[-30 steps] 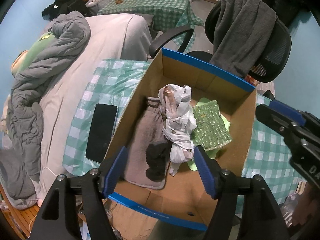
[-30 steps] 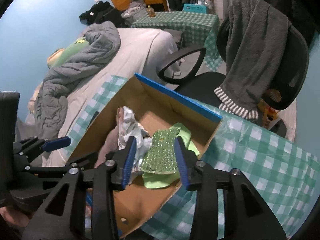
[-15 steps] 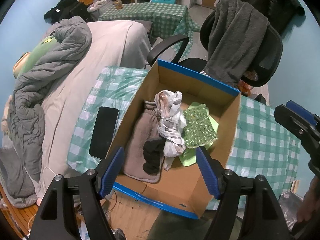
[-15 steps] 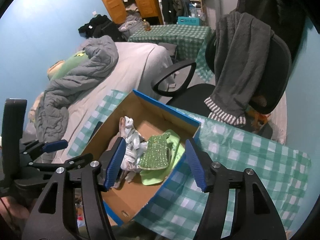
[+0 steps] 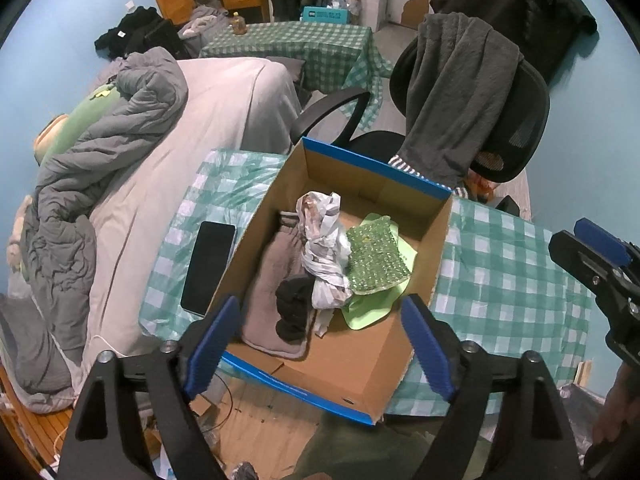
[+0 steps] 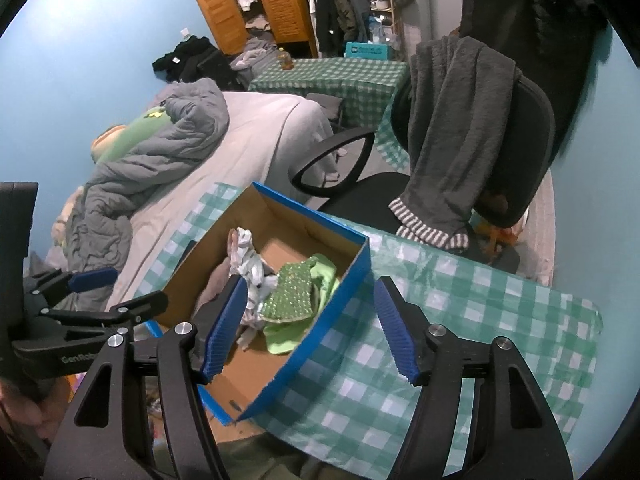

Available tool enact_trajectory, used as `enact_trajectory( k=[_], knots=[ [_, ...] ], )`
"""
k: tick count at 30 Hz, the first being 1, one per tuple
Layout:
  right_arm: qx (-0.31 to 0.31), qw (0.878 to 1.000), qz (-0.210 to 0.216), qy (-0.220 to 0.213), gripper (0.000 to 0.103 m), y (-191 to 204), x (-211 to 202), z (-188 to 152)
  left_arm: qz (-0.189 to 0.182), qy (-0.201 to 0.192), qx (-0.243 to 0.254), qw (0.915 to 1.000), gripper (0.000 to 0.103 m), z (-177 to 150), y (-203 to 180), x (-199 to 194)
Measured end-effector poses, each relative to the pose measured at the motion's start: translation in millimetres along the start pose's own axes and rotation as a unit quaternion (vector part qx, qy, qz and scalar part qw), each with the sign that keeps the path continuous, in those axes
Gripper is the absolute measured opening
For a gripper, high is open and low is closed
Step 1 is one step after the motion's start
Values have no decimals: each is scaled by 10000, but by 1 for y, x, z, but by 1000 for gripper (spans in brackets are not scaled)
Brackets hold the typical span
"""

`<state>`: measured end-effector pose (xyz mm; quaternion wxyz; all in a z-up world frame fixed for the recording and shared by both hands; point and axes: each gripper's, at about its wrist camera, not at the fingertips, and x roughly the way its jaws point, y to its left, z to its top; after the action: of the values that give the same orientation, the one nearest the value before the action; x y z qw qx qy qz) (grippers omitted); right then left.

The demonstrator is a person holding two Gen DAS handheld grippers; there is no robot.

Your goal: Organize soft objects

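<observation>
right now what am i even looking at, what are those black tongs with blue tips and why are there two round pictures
Those are no tongs from a kitchen: a person holds a hand tool in each hand, each with two jaws padded in blue. A small wide-angle camera sits on each tool and looks along its jaws, hence two round pictures.

The left gripper shows in the left camera's picture, the right gripper in the right camera's. Both have just been opening and hold nothing.

Below them a cardboard box stands on a checked tablecloth. In it lie a taupe cloth, a black sock, a crumpled white bag and a green sequin pouch on a light green cloth. A phone lies beside the box.
</observation>
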<state>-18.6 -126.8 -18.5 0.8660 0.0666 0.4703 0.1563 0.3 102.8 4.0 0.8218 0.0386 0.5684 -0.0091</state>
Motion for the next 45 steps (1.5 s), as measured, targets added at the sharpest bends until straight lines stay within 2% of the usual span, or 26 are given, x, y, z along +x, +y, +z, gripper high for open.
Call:
enact_trajectory(
  k=[27, 45],
  knots=[
    [272, 9995, -141, -62, 68, -29, -32, -19, 15, -69, 182, 9998, 85, -7, -38, -20],
    [296, 9994, -152, -59, 68, -32, -33, -20, 29, -66, 214, 9997, 86, -7, -43, -21]
  ],
)
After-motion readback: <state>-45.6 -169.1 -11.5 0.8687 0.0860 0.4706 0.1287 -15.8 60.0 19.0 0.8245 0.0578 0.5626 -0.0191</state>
